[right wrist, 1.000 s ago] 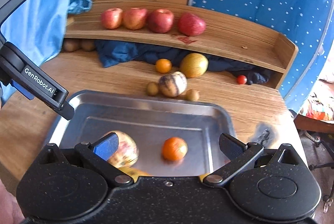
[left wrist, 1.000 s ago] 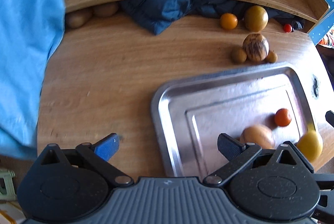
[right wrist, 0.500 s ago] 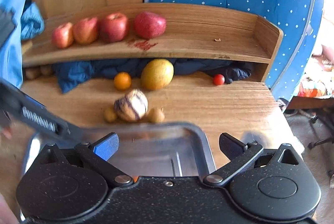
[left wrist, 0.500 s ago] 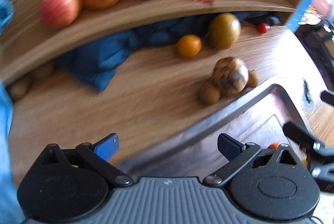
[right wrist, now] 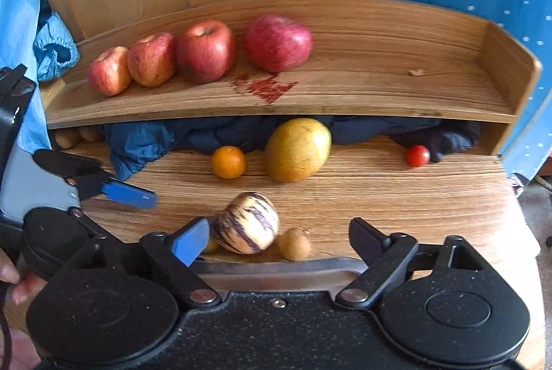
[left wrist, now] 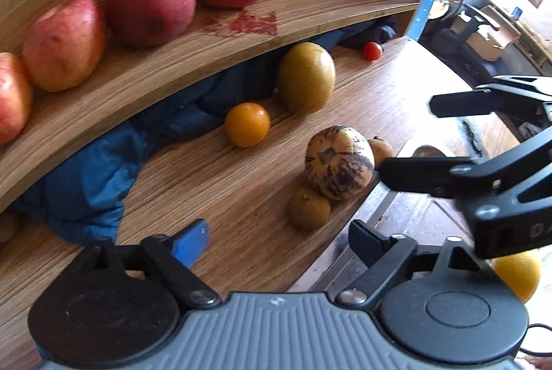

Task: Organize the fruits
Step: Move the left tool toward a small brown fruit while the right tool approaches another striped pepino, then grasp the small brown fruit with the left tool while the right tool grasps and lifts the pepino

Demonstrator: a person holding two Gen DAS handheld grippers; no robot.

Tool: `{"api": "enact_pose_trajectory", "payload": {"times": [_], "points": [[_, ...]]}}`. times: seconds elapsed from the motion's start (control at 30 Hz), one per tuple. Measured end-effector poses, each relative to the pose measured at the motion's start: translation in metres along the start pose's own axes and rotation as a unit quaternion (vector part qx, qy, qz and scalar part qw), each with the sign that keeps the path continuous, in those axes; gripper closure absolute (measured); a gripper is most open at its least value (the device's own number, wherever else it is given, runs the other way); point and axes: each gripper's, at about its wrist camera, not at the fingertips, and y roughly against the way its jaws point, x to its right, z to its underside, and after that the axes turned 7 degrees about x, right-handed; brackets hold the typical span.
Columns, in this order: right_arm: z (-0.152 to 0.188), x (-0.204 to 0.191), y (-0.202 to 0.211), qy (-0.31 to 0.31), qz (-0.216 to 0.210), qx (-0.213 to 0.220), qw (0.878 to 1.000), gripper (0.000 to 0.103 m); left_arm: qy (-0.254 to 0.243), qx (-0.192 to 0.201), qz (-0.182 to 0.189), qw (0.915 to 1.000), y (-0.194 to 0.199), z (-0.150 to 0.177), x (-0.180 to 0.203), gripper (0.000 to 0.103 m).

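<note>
Both tongs hang released and empty: the right tongs (right wrist: 276, 237) over the striped melon (right wrist: 245, 222), which lies on the counter (right wrist: 396, 190) against the steel tray (right wrist: 276, 268) rim, the left tongs (left wrist: 277, 240) at nine o'clock. The round, purple-streaked fruit could roll from an off-centre pinch, scattering the small brown fruits (right wrist: 294, 244) touching it.

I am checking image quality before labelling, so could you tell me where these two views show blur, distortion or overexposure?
Left wrist view: the wooden shelf bows strongly from the fisheye lens, the window area at upper right is blown out, and the right gripper looks soft. Right wrist view: the shelf curves too, the rightmost apple is slightly blurred, and the striped fruit stays fairly sharp.
</note>
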Motion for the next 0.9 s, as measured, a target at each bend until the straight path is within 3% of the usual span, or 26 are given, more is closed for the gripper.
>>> {"api": "enact_pose_trajectory", "payload": {"times": [0.1, 0.43, 0.5, 0.6, 0.9], "points": [[-0.002, -0.007, -0.009, -0.005, -0.006, -0.009, 1.000, 0.023, 0.004, 0.005, 0.020, 0.9998, -0.004, -0.001, -0.003, 0.024], [-0.009, -0.009, -0.029, -0.035, -0.024, -0.036, 0.998, 0.031, -0.007, 0.025, 0.064, 0.9976, -0.008, -0.003, -0.005, 0.049], [-0.010, -0.009, -0.033, -0.039, -0.023, -0.044, 0.998, 0.033, -0.007, 0.026, 0.068, 0.9973, -0.010, -0.004, -0.005, 0.062], [-0.009, -0.009, -0.038, -0.039, -0.021, -0.054, 0.998, 0.036, -0.015, 0.029, 0.071, 0.9970, -0.011, -0.003, -0.004, 0.070], [-0.010, -0.017, -0.047, -0.018, -0.026, -0.067, 0.997, 0.046, 0.014, 0.028, 0.058, 0.9978, -0.007, 0.000, -0.014, 0.072]]}}
